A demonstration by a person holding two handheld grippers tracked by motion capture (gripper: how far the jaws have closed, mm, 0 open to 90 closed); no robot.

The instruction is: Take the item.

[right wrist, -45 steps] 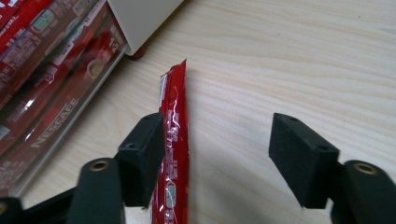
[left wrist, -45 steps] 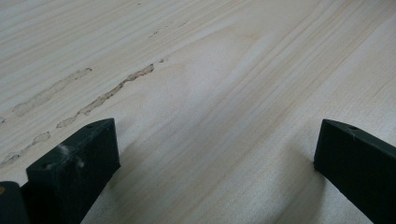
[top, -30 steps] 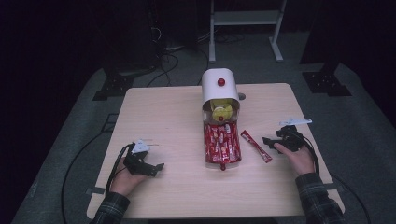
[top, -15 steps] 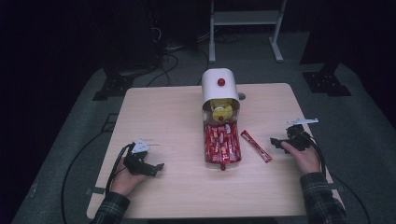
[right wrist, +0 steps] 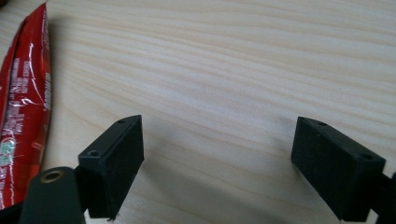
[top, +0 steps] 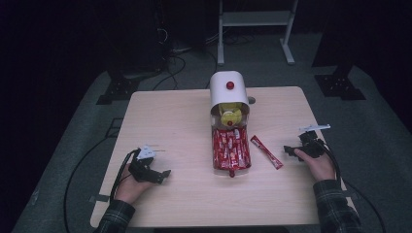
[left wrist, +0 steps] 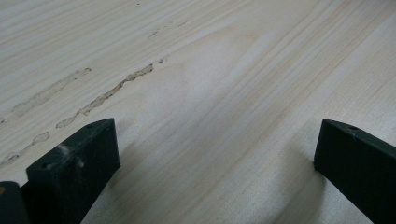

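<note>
The desk (right wrist: 261, 56) is pale matt wood with visible grain, the red sachet (right wrist: 23, 107) is glossy crinkled foil-like plastic, and the black jaws look matt and slightly rough.

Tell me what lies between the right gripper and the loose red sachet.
Only bare table: the high view shows the right gripper open, clear of the red sachet.

Your left gripper (top: 163, 174) rests low at the near left, jaws wide apart with nothing between them, held in your left hand (top: 131, 182). Your right gripper (top: 287, 151) sits at the right edge in your right hand (top: 318, 162); its jaws have just been opening, nothing between them.
</note>
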